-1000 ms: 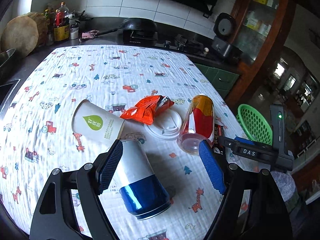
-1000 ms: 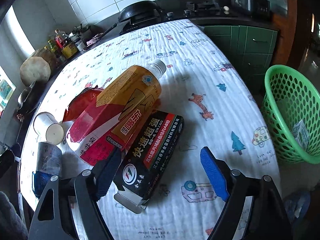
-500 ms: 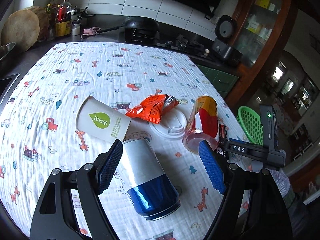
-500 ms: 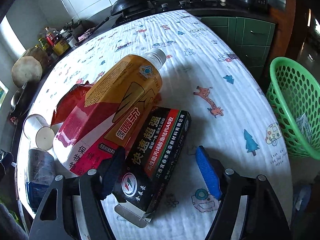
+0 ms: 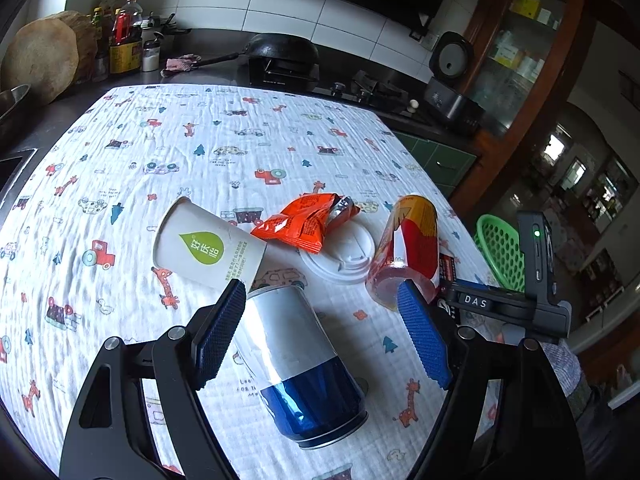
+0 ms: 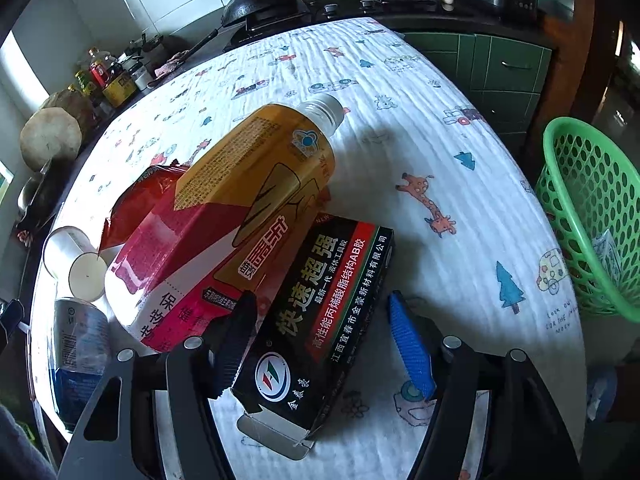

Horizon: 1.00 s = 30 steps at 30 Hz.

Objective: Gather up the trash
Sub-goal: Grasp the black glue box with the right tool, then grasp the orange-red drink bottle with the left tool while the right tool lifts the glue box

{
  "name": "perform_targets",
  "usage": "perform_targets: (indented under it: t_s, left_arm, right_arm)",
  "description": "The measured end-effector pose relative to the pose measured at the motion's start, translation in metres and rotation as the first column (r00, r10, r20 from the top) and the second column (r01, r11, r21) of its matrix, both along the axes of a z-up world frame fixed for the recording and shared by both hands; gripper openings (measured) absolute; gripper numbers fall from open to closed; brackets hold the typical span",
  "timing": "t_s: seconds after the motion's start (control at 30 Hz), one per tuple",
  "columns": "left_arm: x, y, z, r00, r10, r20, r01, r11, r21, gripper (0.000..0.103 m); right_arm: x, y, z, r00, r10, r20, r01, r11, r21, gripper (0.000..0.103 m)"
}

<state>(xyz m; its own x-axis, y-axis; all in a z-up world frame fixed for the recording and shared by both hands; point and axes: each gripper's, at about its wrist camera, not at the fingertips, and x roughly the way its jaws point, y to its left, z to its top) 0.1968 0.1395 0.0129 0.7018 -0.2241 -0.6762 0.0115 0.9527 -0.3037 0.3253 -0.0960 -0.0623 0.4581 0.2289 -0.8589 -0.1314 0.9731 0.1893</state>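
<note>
My left gripper (image 5: 320, 332) is open over a blue and white can (image 5: 304, 368) lying on the patterned tablecloth (image 5: 200, 140); the can sits between the fingers, nearer the left pad. Beyond it lie a white paper cup (image 5: 208, 250), an orange snack wrapper (image 5: 304, 224), a white lid (image 5: 344, 252) and a red and yellow drink bottle (image 5: 408, 248). My right gripper (image 6: 322, 344) straddles a black carton (image 6: 320, 312) beside the bottle (image 6: 240, 208). Its jaws are closing, and a gap still shows between the right pad and the carton.
A green mesh basket (image 6: 592, 216) stands off the table's right edge with a scrap inside. A dark counter behind the table carries a wok (image 5: 280, 46), sauce bottles (image 5: 124, 44) and a round chopping block (image 5: 40, 60). A rice cooker (image 5: 452, 80) sits by a wooden cabinet.
The right gripper's jaws have narrowed around the black carton, which now looks closer and larger. The left gripper has stayed open over the can with only a slight shift in its view.
</note>
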Motion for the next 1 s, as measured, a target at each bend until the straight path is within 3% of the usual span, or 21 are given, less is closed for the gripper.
perform_targets:
  t_s: [0.23,0.6,0.8,1.0]
  left_arm:
    - [0.005,-0.005,0.004,1.0,-0.016,0.007,0.016,1.0,0.008,0.077]
    - [0.034,-0.037,0.022,0.993,-0.117,0.022,0.115,0.991,0.071,0.077]
    - [0.058,-0.066,0.027,0.976,-0.216,0.007,0.213,0.969,0.127,0.077]
    - [0.089,-0.103,0.009,0.955,-0.29,-0.068,0.297,0.933,0.202,0.077]
  right_arm:
    - [-0.006,-0.006,0.002,1.0,0.021,-0.018,-0.022,0.998,-0.056,0.054]
    - [-0.001,-0.004,0.0,1.0,0.019,-0.014,-0.021,0.995,-0.098,0.053]
    - [-0.01,-0.021,0.005,1.0,0.023,-0.001,-0.023,0.999,-0.043,0.046]
    - [-0.025,-0.038,0.018,0.999,0.036,0.031,-0.036,0.999,-0.001,0.046]
